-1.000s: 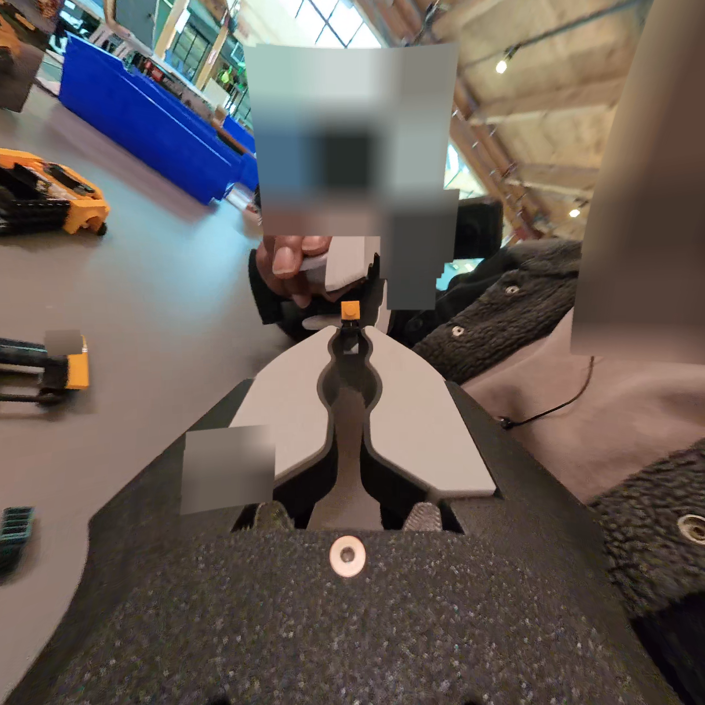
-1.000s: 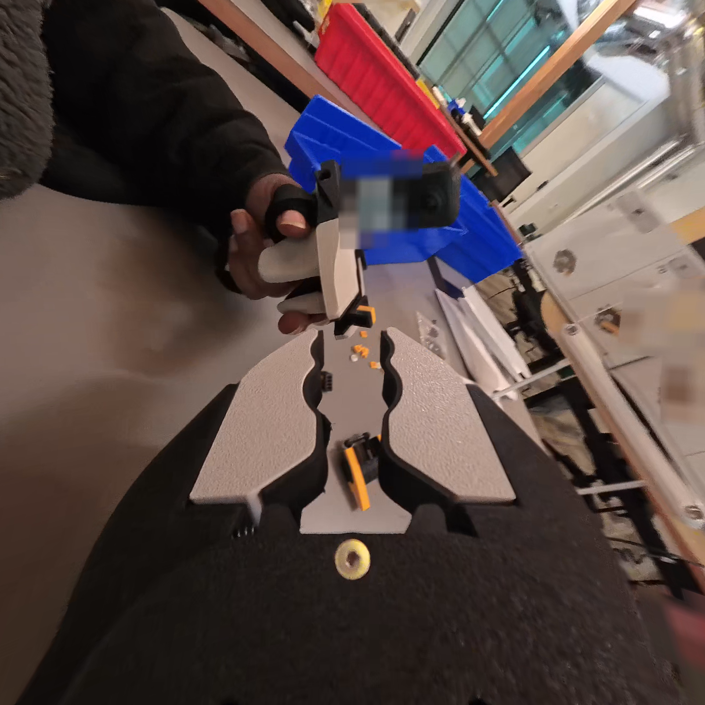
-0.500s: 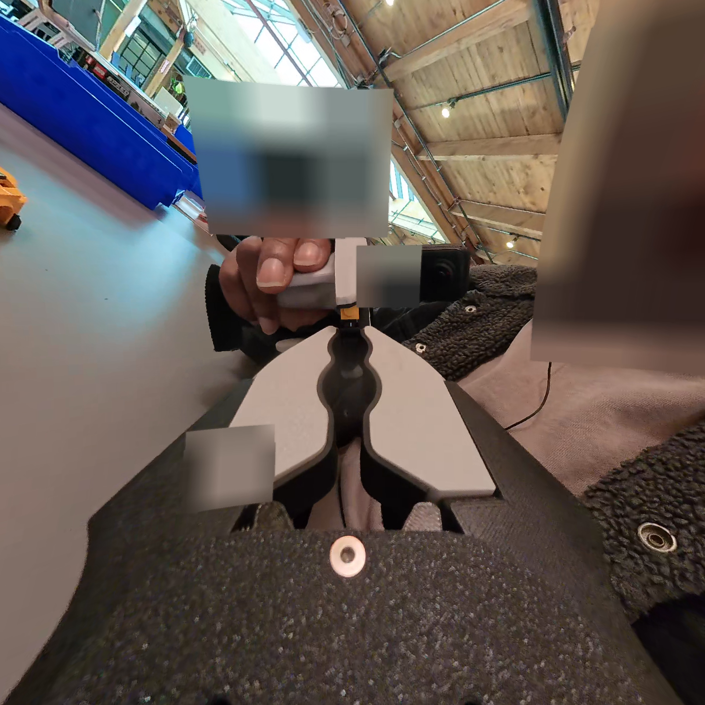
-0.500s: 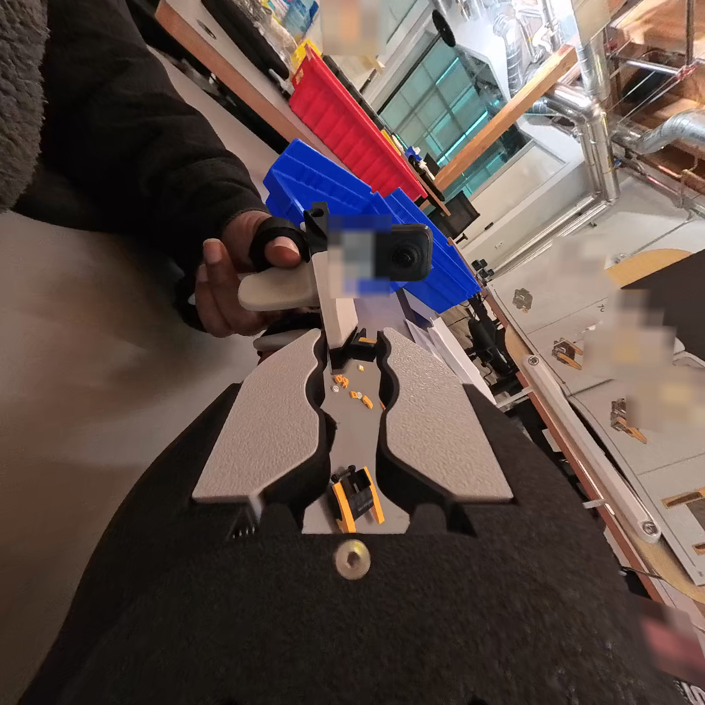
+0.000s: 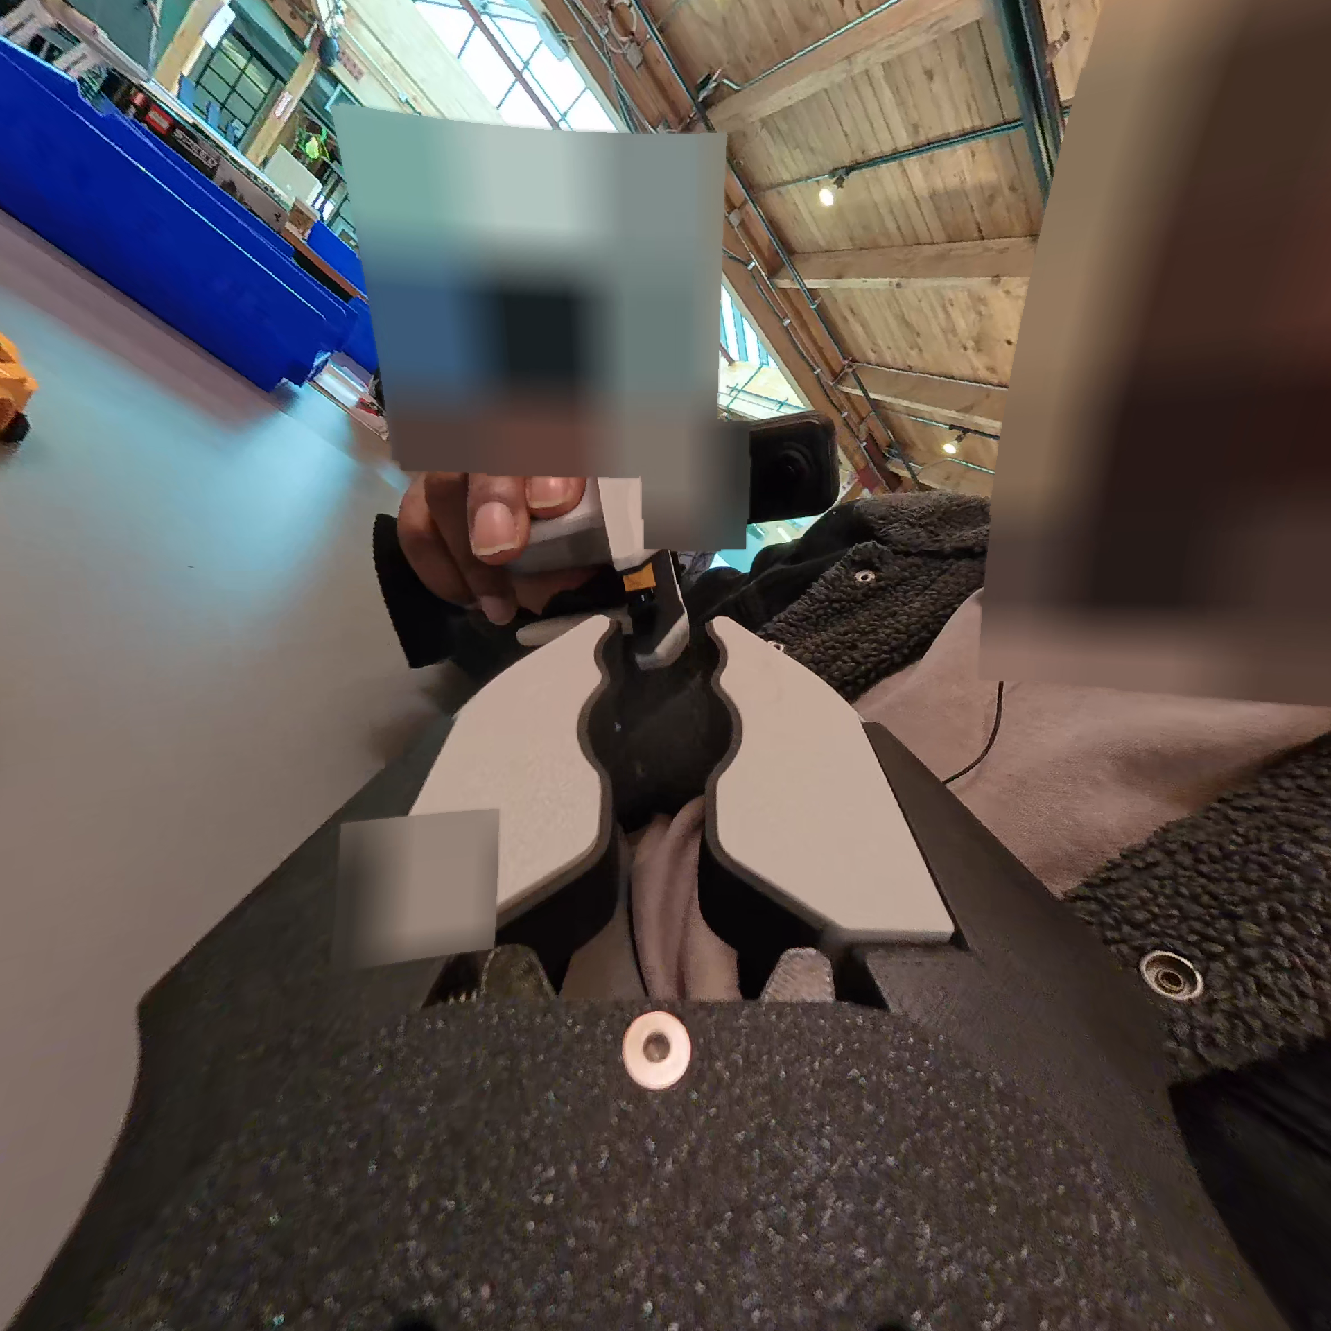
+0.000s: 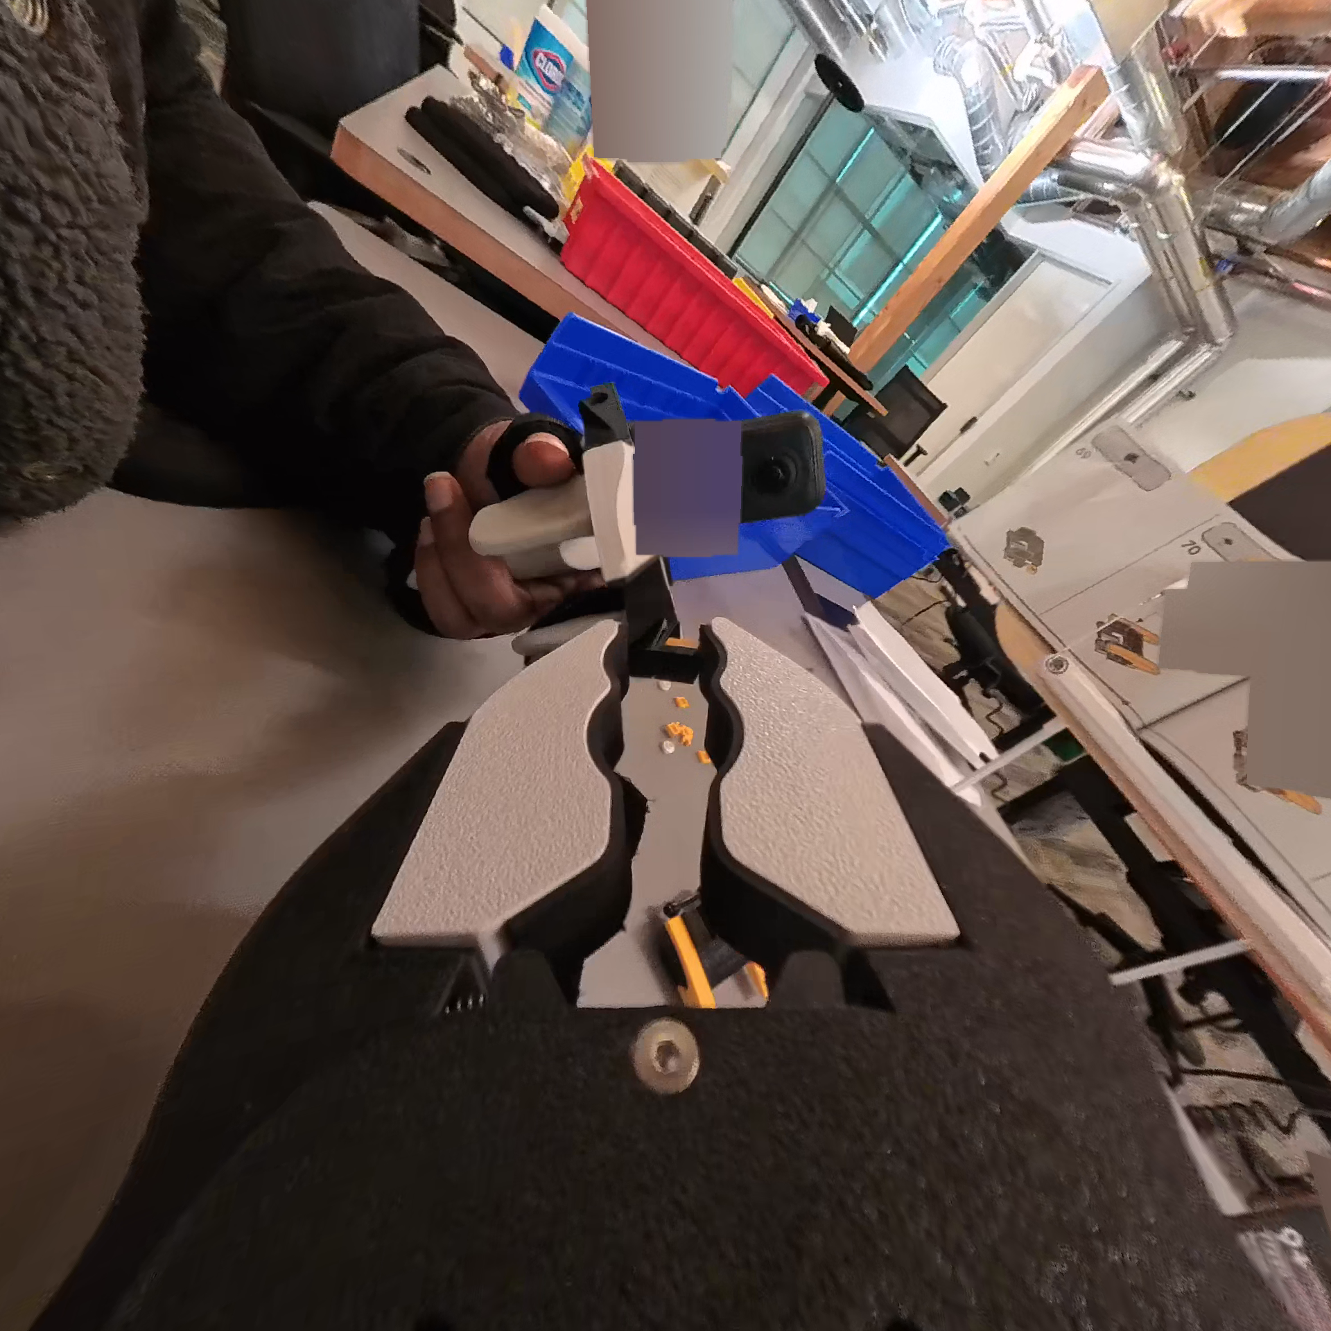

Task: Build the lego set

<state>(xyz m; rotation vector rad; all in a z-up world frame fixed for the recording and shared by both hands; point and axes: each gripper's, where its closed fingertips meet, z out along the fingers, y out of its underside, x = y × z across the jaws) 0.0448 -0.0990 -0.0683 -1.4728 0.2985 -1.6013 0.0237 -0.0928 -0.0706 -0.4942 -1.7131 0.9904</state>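
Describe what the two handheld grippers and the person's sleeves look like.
Each gripper, left and right, has pale grey wavy-edged fingers on a speckled black body with a silver bolt. A small black camera tops the other gripper. The sleeve is black, under a dark fleece jacket.

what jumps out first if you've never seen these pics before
The two claws meet tip to tip above the grey table: in the right wrist view the left claw comes down from a hand to the right claw, with a small black and orange lego piece between them. Behind them, bright blue bins and a red bin stand out, and tiny orange lego bits dot the table.
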